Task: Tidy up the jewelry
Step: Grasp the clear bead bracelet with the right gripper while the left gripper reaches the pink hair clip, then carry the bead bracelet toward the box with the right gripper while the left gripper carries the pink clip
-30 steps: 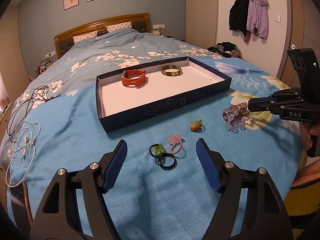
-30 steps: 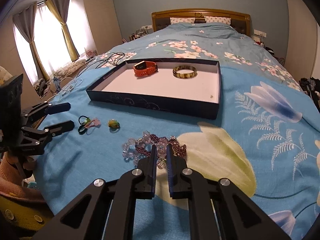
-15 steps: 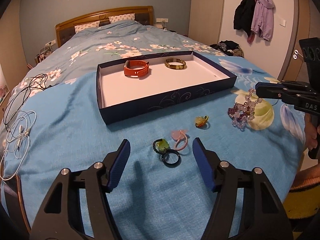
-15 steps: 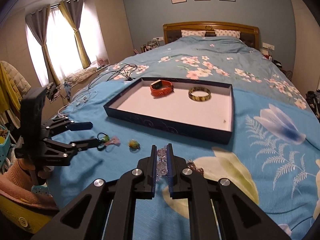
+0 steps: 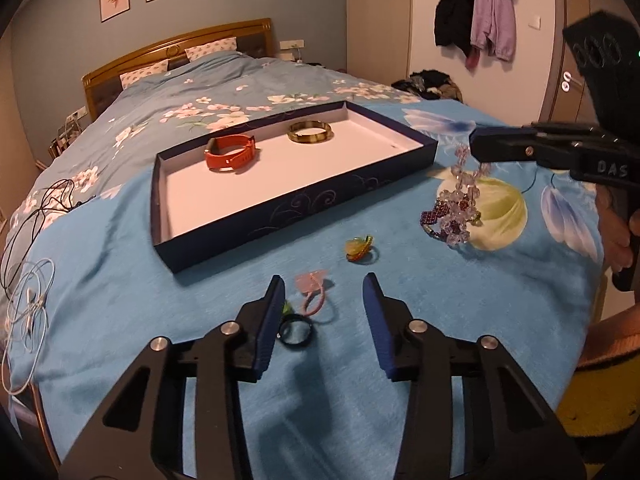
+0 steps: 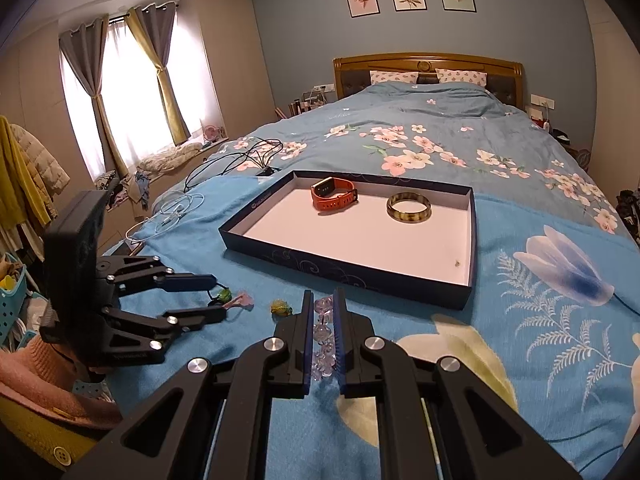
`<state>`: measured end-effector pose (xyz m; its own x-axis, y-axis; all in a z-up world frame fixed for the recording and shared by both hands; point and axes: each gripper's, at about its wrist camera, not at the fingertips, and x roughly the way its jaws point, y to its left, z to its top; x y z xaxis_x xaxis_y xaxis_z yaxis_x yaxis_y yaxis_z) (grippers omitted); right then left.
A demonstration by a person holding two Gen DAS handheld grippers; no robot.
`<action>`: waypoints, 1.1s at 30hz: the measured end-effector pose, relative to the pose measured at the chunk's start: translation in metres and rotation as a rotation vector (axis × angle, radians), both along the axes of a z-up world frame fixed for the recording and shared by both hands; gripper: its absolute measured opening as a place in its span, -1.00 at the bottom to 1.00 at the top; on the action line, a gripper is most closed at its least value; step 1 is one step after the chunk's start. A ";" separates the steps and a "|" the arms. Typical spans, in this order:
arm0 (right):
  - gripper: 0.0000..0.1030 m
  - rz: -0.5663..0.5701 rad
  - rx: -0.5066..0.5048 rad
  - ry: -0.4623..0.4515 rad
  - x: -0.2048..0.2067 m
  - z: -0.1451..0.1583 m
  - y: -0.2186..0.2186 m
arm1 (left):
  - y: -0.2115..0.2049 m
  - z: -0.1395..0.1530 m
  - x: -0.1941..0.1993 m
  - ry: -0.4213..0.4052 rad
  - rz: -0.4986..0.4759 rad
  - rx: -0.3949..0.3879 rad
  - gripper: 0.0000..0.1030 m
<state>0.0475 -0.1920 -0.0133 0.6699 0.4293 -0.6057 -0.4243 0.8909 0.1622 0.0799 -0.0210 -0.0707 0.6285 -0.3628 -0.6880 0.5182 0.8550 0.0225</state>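
on the bed we see the right gripper (image 6: 323,312) clamping a bead bracelet (image 5: 454,210) (partly lifted) | left gripper (image 5: 324,300) closing around pink hair tie (image 5: 314,294), pads not touching | tray (image 5: 304,208) beyond

Tray (image 6: 472,240) interior mostly open: orange watch (image 6: 334,194) and bangle (image 6: 409,208) sit near the far wall, near half bare. Bedspread (image 5: 120,272) between tray front wall and hair ties (image 5: 310,294) clear. Ring (image 5: 358,249) lies alone on the bedspread right of the ties. Cables (image 5: 28,304) crowd left edge.
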 end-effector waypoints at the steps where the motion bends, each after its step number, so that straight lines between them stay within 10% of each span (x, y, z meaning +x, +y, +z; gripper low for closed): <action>1: -0.85 0.001 0.005 -0.001 0.001 0.001 0.000 | -0.002 -0.001 0.002 0.013 -0.003 0.001 -0.36; 13: -0.85 0.020 0.013 -0.019 0.006 0.007 0.005 | 0.000 -0.016 0.023 0.133 0.033 -0.001 -0.78; 33: -0.85 0.035 0.023 -0.060 0.023 0.023 0.006 | 0.007 0.022 0.027 0.053 0.039 -0.099 -0.93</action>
